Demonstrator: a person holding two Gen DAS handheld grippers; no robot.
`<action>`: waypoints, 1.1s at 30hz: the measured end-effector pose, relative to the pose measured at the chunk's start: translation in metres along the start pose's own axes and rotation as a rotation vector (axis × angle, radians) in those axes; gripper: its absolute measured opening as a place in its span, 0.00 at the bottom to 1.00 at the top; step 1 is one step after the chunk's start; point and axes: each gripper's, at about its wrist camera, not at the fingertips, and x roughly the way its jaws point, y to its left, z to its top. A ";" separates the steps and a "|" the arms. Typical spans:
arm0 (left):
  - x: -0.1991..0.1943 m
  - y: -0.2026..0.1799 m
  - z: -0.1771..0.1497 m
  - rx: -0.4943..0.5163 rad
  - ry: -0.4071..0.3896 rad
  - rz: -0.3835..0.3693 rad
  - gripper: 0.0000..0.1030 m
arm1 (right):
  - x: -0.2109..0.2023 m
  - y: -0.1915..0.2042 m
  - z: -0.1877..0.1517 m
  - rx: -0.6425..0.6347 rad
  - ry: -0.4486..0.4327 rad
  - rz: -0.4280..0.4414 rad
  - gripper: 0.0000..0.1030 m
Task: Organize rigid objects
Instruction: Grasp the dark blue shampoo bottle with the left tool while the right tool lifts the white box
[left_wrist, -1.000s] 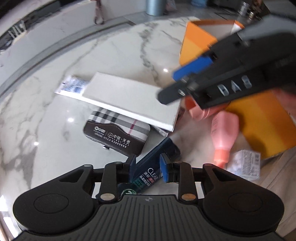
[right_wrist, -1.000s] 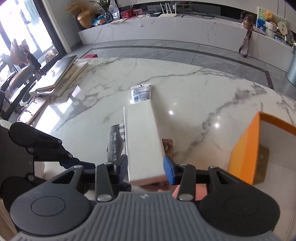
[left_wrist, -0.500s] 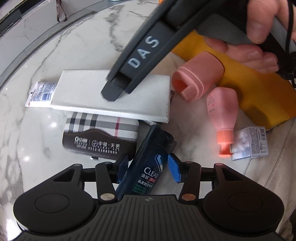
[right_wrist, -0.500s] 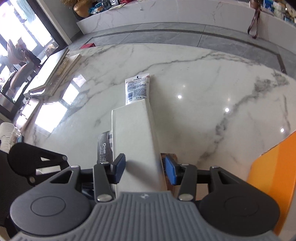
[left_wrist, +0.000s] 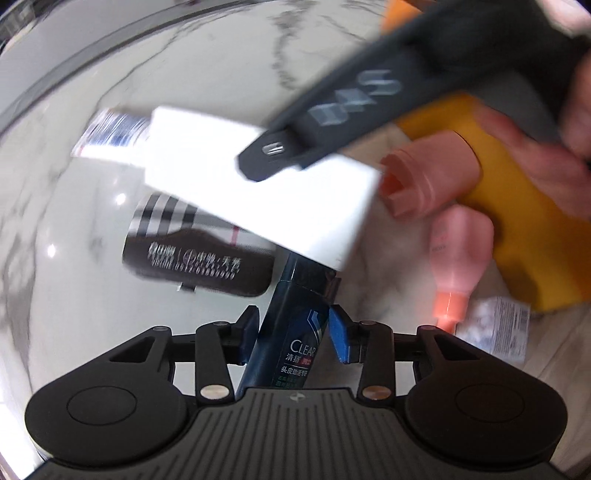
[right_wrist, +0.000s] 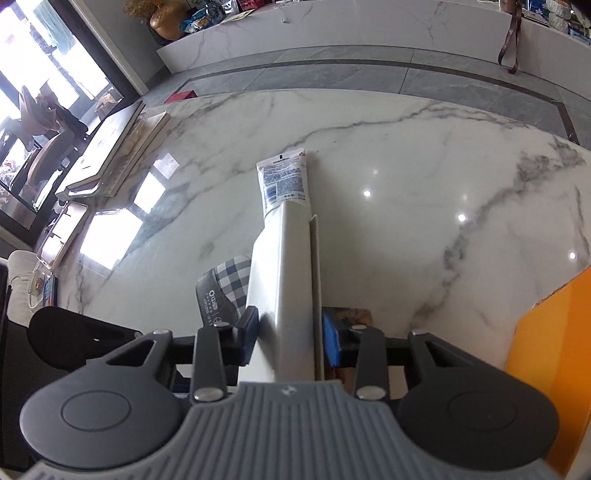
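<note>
Fingers: right gripper pads closed against both long sides of the white box, lower centre of frame; left gripper pads flank the blue shampoo bottle, contact unclear. Box: likely light, stiff, smooth; hold mid-sides. Adjacent: plaid case beneath, tube beyond, orange bin at the right edge.

Dark blue shampoo bottle between left gripper's fingers: "CLEAR" in white capitals, Chinese characters beneath, smaller lines below too fine to read. Dark band on plaid case: white Chinese characters plus row of digits, blurred beyond reading. Raised letters on right gripper's black arm: look like "DAS", blurred. White tube: dense small print, illegible. Small packet by pink bottle: fine print, illegible.
</note>
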 end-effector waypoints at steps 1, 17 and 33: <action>-0.001 0.001 -0.002 -0.039 0.001 0.001 0.45 | -0.004 0.001 -0.002 0.005 -0.002 -0.001 0.34; -0.009 -0.010 -0.033 -0.222 -0.083 0.025 0.43 | -0.066 0.005 -0.075 0.120 -0.145 -0.139 0.31; -0.052 -0.015 -0.037 -0.412 -0.311 0.014 0.38 | -0.048 -0.011 -0.082 0.266 -0.071 -0.068 0.34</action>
